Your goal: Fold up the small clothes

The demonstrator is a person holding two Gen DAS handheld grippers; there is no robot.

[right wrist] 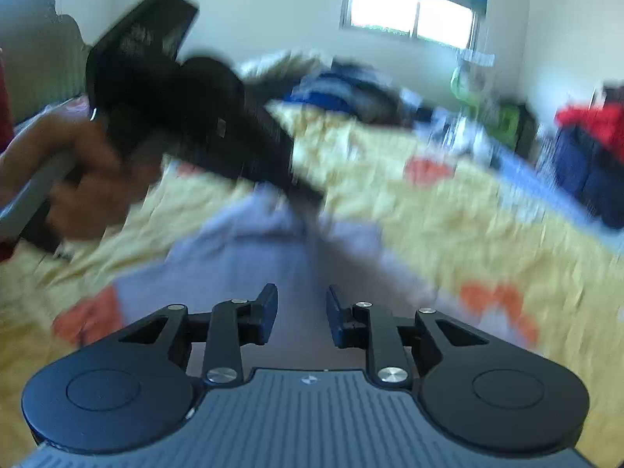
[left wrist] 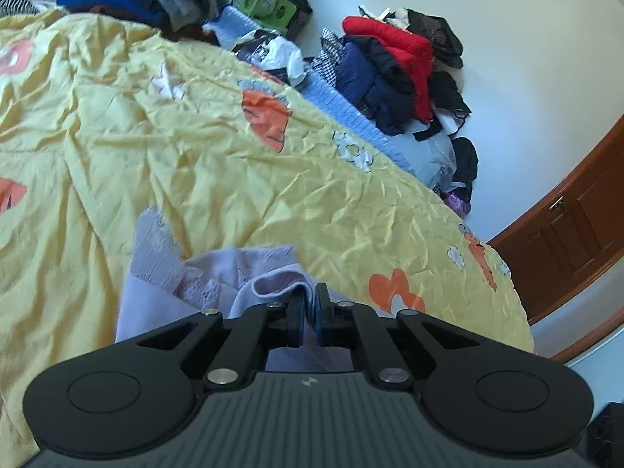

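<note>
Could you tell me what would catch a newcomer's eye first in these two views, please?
First, the crumpled yellow bedspread with orange and white flowers that fills both views. Near its front edge lies a small pale lilac garment with lace panels, its hem pinched in the shut left gripper, while the right gripper hangs open just above the cloth. Beyond the bed, a heap of red and navy clothes stands out against the white wall.

Garment (left wrist: 202,273) on bedspread (left wrist: 195,148), clothes pile (left wrist: 394,74) beyond.

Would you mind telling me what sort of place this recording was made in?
Most likely a bedroom at home: a bed under a yellow flowered bedspread, piled clothes against the wall, and a wooden door.
</note>
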